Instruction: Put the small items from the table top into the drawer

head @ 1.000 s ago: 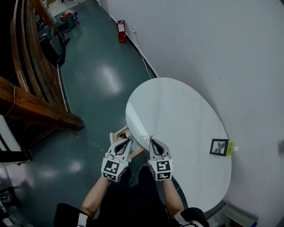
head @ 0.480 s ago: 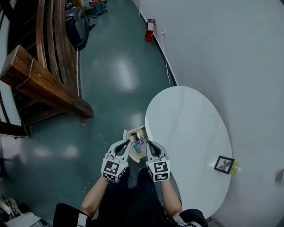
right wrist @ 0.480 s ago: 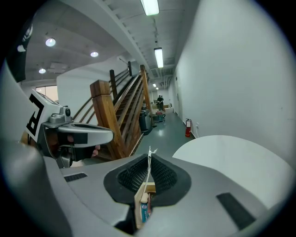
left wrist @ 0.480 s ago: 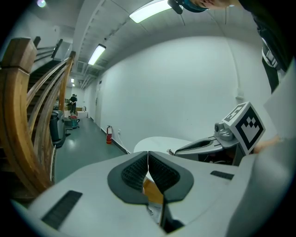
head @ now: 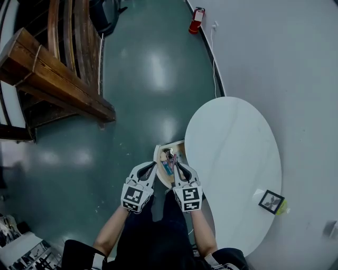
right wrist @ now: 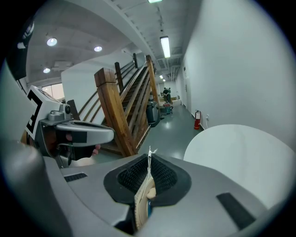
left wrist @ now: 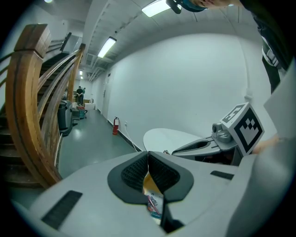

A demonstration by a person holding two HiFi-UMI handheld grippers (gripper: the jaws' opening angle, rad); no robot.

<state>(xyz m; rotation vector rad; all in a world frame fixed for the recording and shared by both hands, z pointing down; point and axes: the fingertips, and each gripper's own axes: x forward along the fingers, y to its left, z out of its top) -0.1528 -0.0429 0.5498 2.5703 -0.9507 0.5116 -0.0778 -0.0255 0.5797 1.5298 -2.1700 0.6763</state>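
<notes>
A light wooden drawer (head: 158, 154) stands open at the left edge of the white oval table (head: 237, 153). Several small items (head: 168, 163), blue and reddish, lie inside it. My left gripper (head: 155, 165) hovers at the drawer's near left, jaws shut with nothing between them; through the gap under its pads (left wrist: 134, 173) I see the items (left wrist: 155, 203). My right gripper (head: 176, 164) hangs over the drawer's near right. It is shut on a thin white sliver (right wrist: 149, 153) that pokes up between its pads.
A black picture frame (head: 272, 201) with a yellow-green piece beside it stands at the table's right edge by the white wall. A wooden staircase (head: 53, 68) fills the upper left. A red fire extinguisher (head: 196, 13) stands by the far wall. The person's legs are below the grippers.
Both grippers have moved left off the table's edge and lower, and now sit over the open drawer. The table has slid right in the head view. Both jaws stayed shut.
</notes>
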